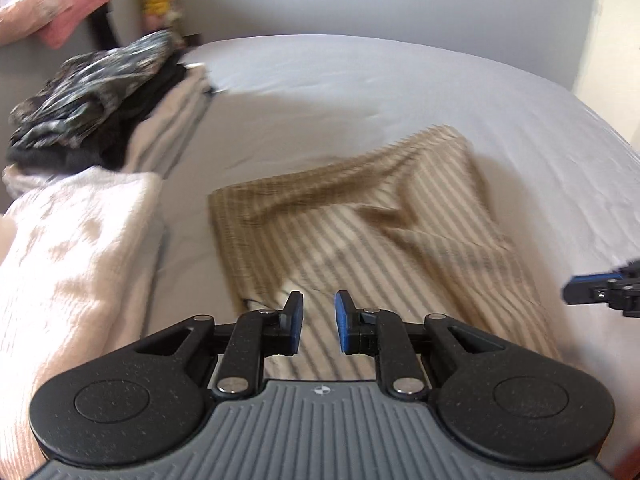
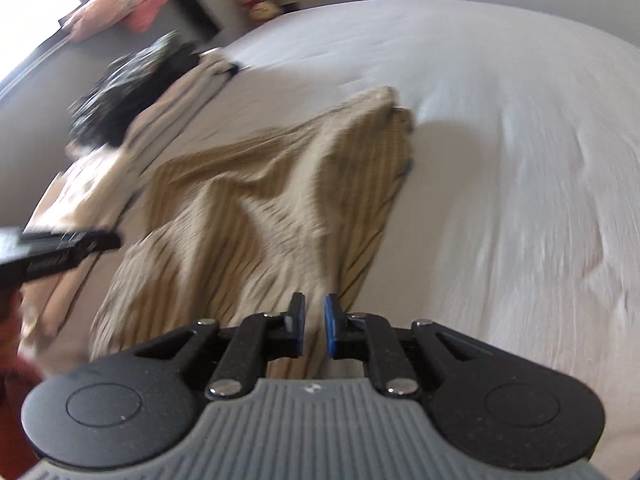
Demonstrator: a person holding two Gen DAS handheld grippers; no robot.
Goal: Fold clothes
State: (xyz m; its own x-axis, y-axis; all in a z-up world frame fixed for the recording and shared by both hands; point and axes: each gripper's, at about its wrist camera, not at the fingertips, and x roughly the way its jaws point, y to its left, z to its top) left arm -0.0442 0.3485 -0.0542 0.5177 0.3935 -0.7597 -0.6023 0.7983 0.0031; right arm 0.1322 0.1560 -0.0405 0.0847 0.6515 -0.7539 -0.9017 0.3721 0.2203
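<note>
Well, garment: the striped tan garment (image 1: 360, 216) lay rumpled in the middle of the bed (image 1: 360, 80), partly doubled over, with a ridge of creases running across it.
Left tool: the left tool (image 1: 319, 322) hovered over the near edge of the cloth, jaws parted with a clear gap and nothing between the pads.
Right tool: the right tool (image 2: 314, 330) sat over the near right edge of the same garment (image 2: 260, 208), jaws likewise apart and empty.
Step in hand: it looked like a re-grip on the near hem, ahead of the next fold.
How to do it well: each tool should pinch a single near corner through all layers, the two well apart, then lift together and carry the hem far-ward so the edges meet squarely; the central creases want pulling taut first, or they get folded in.
Neighbours: the cream towel (image 1: 72, 264) lay just left of the garment, and the dark patterned pile (image 1: 92, 100) sat on the far left.
Hard to make out: both views were motion-blurred, so the garment's type, sleeves or legs could not be told.
Cut off: the nearest hem was hidden under the tool bodies.
</note>
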